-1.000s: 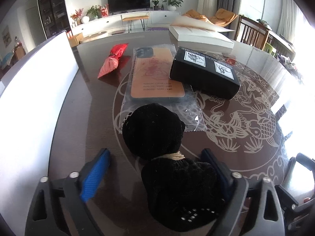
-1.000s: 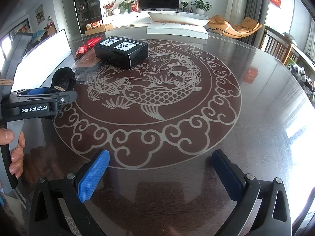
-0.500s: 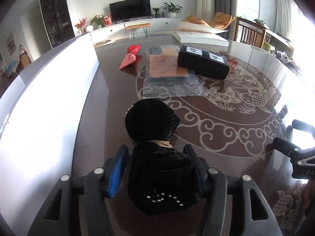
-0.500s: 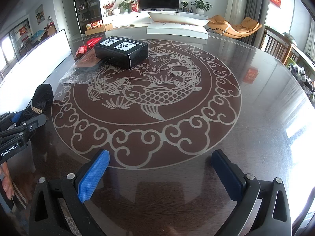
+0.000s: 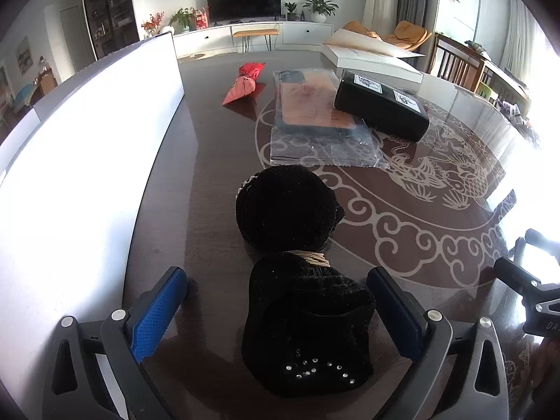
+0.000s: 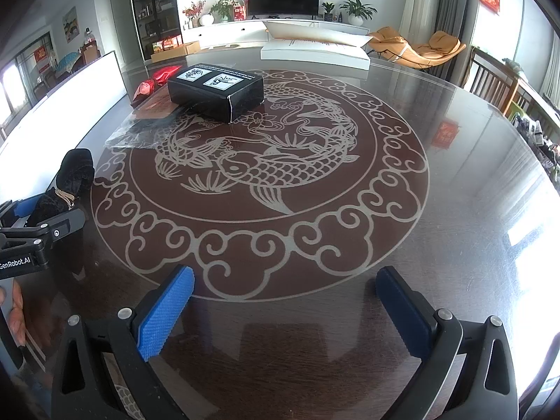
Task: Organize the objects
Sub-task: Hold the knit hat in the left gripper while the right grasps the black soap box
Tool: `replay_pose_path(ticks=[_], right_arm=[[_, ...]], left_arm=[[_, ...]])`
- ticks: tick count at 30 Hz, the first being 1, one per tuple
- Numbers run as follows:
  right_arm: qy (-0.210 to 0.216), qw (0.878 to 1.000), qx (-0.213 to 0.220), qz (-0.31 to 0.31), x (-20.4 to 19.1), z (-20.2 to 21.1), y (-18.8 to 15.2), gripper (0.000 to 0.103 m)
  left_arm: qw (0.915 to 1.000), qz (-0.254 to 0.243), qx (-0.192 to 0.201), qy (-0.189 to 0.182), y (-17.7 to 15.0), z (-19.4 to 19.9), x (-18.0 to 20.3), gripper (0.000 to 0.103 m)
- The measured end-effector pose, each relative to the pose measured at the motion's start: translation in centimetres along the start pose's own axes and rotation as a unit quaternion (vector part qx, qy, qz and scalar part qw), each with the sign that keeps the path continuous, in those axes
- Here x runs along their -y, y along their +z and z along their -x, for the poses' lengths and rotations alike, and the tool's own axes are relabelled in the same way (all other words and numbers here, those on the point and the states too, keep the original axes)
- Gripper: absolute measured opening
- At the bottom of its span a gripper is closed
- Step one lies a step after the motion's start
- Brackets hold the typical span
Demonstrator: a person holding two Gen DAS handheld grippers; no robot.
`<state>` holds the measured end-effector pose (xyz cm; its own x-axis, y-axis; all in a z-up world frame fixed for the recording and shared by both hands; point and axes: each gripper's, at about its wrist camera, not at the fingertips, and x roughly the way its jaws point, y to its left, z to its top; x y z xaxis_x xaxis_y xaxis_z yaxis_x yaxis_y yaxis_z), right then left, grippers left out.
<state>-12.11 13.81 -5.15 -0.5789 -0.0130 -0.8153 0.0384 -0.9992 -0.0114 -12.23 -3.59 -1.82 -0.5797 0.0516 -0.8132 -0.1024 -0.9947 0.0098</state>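
Observation:
A black fuzzy bundle (image 5: 297,280), tied at its waist with a tan band, lies on the dark table (image 6: 455,210) near the left edge. My left gripper (image 5: 276,276) straddles the bundle's near half; its jaws are opening and stand wide, and neither blue pad touches the fabric. The bundle (image 6: 75,175) also shows at the far left of the right wrist view, beside the left gripper's body. My right gripper (image 6: 285,280) hovers open over bare tabletop with nothing between its fingers.
Beyond the bundle lie a clear plastic bag with an orange card (image 5: 315,115), a black box (image 5: 381,108) partly on it, and a red packet (image 5: 245,82). A tall white panel (image 5: 87,161) runs along the left. A flat white box (image 5: 371,59) sits at the far side.
The left gripper closed on the black bundle and drew it back, away from the plastic bag. Its jaws have since spread wide and let go. The right gripper has not moved.

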Motion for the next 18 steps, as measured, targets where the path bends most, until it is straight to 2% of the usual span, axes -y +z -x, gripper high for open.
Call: replay_pose_path(ticks=[3, 5, 7, 9, 10, 12, 15, 18], right_arm=[[0.012, 1.000, -0.002, 0.011, 0.0, -0.1, 0.2, 0.103], [0.061, 0.994, -0.026, 0.086, -0.7, -0.6, 1.2, 0.103], [0.081, 0.985, -0.047, 0.142, -1.6, -1.5, 3.4, 0.103], [0.084, 0.985, -0.025, 0.148, -1.9, -1.5, 6.4, 0.103], [0.102, 0.984, -0.012, 0.143, -2.2, -1.6, 8.3, 0.103], [0.119, 0.981, -0.011, 0.154, -3.4, -2.8, 11.7, 0.103], [0.079, 0.973, -0.040, 0.214, -6.2, -6.3, 15.5, 0.103], [0.060, 0.968, -0.049, 0.238, -7.9, -8.5, 17.9, 0.103]], left_arm=[[1.0000, 0.000, 0.000, 0.000, 0.0, 0.0, 0.0, 0.103], [1.0000, 0.000, 0.000, 0.000, 0.0, 0.0, 0.0, 0.103], [1.0000, 0.000, 0.000, 0.000, 0.0, 0.1, 0.0, 0.103], [1.0000, 0.000, 0.000, 0.000, 0.0, 0.1, 0.0, 0.103], [1.0000, 0.000, 0.000, 0.000, 0.0, 0.1, 0.0, 0.103], [1.0000, 0.000, 0.000, 0.000, -0.1, 0.1, 0.0, 0.103], [1.0000, 0.000, 0.000, 0.000, -0.1, 0.1, 0.0, 0.103], [1.0000, 0.000, 0.000, 0.000, -0.1, 0.1, 0.0, 0.103]])
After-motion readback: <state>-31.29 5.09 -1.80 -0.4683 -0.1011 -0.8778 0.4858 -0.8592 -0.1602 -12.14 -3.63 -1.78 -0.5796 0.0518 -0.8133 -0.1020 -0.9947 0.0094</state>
